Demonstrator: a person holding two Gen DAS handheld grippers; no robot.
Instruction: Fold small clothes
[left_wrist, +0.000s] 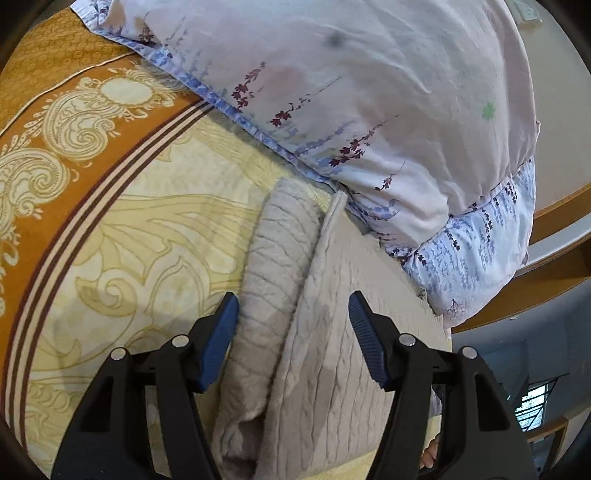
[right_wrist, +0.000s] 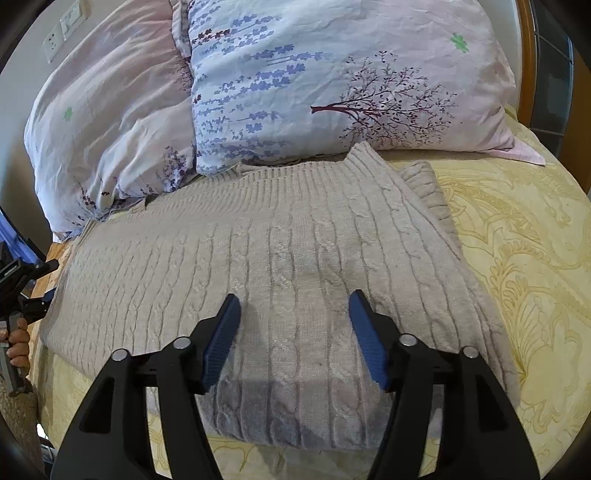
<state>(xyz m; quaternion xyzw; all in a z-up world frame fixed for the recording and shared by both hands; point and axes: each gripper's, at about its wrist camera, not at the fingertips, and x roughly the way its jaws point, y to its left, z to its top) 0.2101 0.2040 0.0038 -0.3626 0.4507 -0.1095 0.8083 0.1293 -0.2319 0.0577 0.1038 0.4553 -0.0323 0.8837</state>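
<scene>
the beige cable-knit sweater (right_wrist: 280, 251) lies flat on the bed (right_wrist: 517, 240), collar end touching the floral pillows (right_wrist: 332, 81). thick, soft and floppy, it probably sags when lifted; take a doubled edge or hem. left gripper (left_wrist: 293, 332) and right gripper (right_wrist: 293, 332) hover above it, fingers spread, empty.
</scene>
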